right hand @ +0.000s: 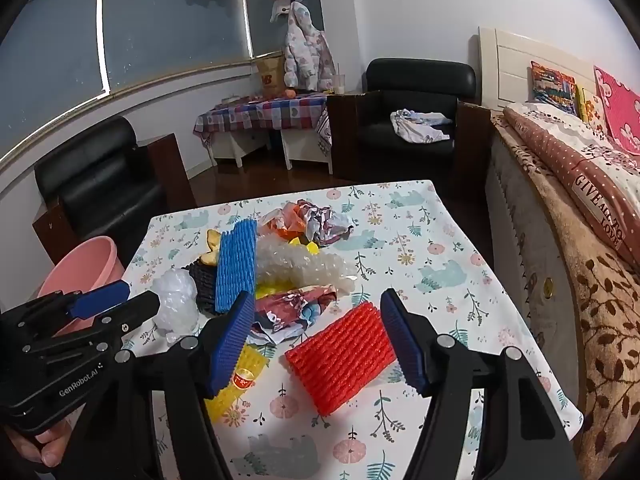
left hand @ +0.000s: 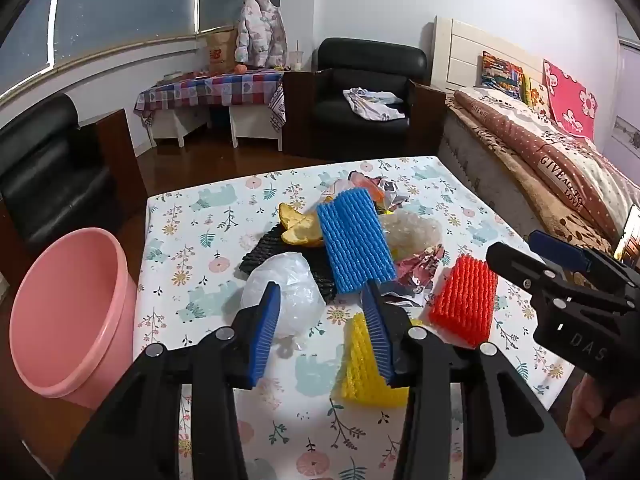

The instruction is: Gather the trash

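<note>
Hovering over floral table point(left hand: 208, 216): left gripper point(left hand: 326, 322) spread, grasping nothing, clear plastic bag point(left hand: 288, 288) at its 11 o'clock; right gripper point(right hand: 320, 344) spread wide, straddling red foam net point(right hand: 340, 360), pads not touching; trash pile point(right hand: 296, 264) mid-table; pink bin point(left hand: 68, 316) at table's 9 o'clock.

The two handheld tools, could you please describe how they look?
Both the left tool and the right tool are black, angular linkages with silver rivets and two ribbed blue pads each. Pale lettering marks the bodies: "GenRobot.AI" on the left one, "DAS" on the right one. No cables or sleeves show.
</note>
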`<state>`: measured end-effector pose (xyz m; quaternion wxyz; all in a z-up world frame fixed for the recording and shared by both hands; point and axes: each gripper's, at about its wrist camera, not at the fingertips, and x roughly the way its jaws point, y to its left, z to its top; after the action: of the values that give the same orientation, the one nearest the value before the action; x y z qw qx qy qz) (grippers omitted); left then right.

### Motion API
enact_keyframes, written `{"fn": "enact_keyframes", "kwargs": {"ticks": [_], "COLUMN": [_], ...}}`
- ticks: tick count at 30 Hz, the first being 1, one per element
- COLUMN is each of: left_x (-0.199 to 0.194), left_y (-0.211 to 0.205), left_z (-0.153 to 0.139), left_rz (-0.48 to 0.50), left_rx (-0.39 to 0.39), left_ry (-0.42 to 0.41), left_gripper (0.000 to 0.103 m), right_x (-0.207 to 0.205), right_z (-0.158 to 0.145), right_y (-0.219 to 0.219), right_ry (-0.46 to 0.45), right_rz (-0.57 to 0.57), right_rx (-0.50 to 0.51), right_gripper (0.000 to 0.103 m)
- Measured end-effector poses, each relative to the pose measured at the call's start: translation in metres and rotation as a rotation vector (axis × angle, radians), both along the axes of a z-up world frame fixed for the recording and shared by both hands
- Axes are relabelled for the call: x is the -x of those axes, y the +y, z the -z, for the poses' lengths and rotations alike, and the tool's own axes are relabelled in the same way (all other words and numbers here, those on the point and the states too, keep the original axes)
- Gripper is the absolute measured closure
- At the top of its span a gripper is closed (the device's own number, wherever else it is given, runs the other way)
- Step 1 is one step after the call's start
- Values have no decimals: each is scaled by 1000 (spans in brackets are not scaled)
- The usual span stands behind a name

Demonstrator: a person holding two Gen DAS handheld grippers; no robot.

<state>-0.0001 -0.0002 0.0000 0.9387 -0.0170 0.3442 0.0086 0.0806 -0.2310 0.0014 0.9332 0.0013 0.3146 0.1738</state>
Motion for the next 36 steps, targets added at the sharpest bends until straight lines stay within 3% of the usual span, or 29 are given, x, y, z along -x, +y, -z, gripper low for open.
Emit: {"fn": "enact_keyframes", "kwargs": {"ticks": [14,20,36], "left_x": [-2,-3,-5], "left_y": [9,20,21], "left_z": [5,9,13], "left_rz": [-25,-57,-73], "left_rx": [32,57,45], "left_ry": [14,33,41], "left_gripper": [60,60,60], "right_x": [-8,-8,-6], "right_z": [-7,5,9], "right_y": [-2,-1,2], "right_ry": [24,19,26], "right_rz": [22,16,-2], "right_rx": [-1,-12,-13], "right_gripper": [38,38,38]}}
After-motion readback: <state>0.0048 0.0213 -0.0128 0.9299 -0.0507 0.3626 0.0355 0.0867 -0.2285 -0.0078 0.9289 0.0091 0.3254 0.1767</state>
